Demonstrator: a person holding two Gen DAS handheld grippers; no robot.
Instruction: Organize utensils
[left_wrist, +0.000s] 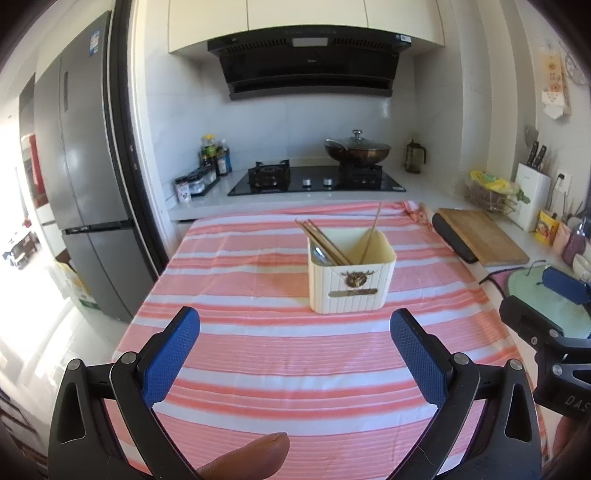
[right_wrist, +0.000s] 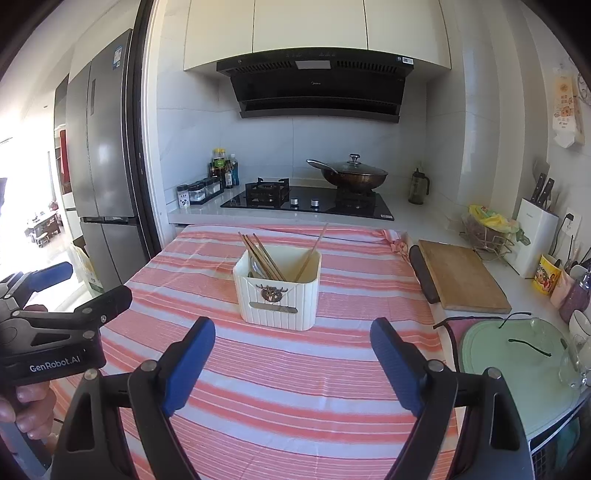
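Note:
A cream ribbed utensil holder (left_wrist: 351, 286) (right_wrist: 279, 299) stands on the pink-and-white striped cloth (left_wrist: 258, 350) (right_wrist: 295, 387). Inside it lean several wooden chopsticks (left_wrist: 323, 242) (right_wrist: 262, 256) at the left, one single chopstick (left_wrist: 373, 230) (right_wrist: 314, 251) at the right, and a metal spoon bowl (left_wrist: 320, 254). My left gripper (left_wrist: 294, 325) hovers open over the cloth in front of the holder, nothing between its blue pads. My right gripper (right_wrist: 293, 334) is likewise open and holds nothing, also short of the holder. Each gripper shows at the edge of the other's view.
A wooden cutting board (right_wrist: 461, 275) lies right of the cloth, with a green glass-topped surface (right_wrist: 517, 354), cups and a knife block (right_wrist: 535, 232) beyond. The hob with a lidded wok (right_wrist: 354, 175) is behind; a fridge (right_wrist: 99, 155) stands at the left.

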